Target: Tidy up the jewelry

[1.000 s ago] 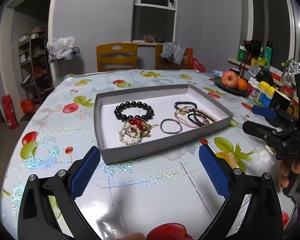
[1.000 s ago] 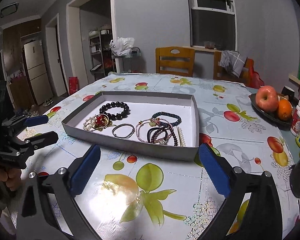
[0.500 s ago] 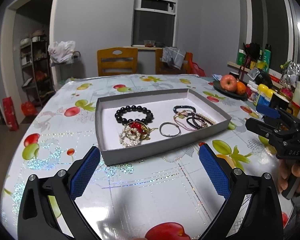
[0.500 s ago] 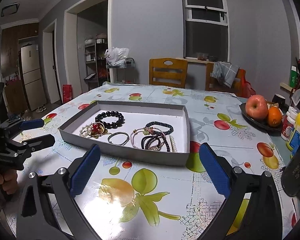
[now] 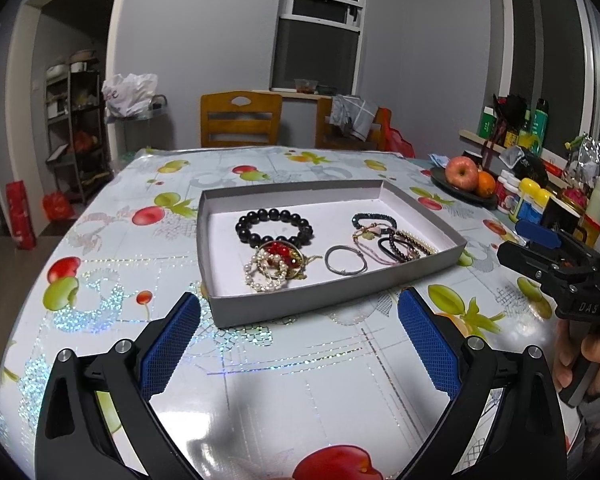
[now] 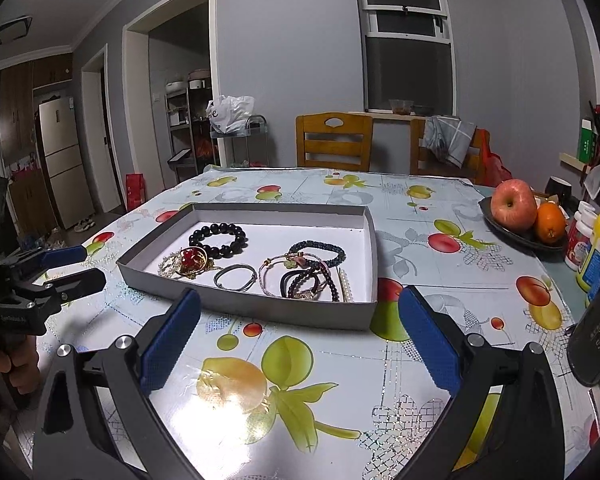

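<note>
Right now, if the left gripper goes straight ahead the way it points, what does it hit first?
Most likely the near wall of the grey tray, which lies directly ahead of the open left gripper. Height above the table is unclear, so it might pass over the wall.

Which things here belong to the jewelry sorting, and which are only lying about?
For the job: grey tray, black bead bracelet, pearl and red piece, silver ring, thin bracelets.
Lying about: fruit plate, apple, orange, bottles.

Bracelets [image 5: 274,226] in tray [image 5: 332,306] on table [image 5: 300,380]
</note>
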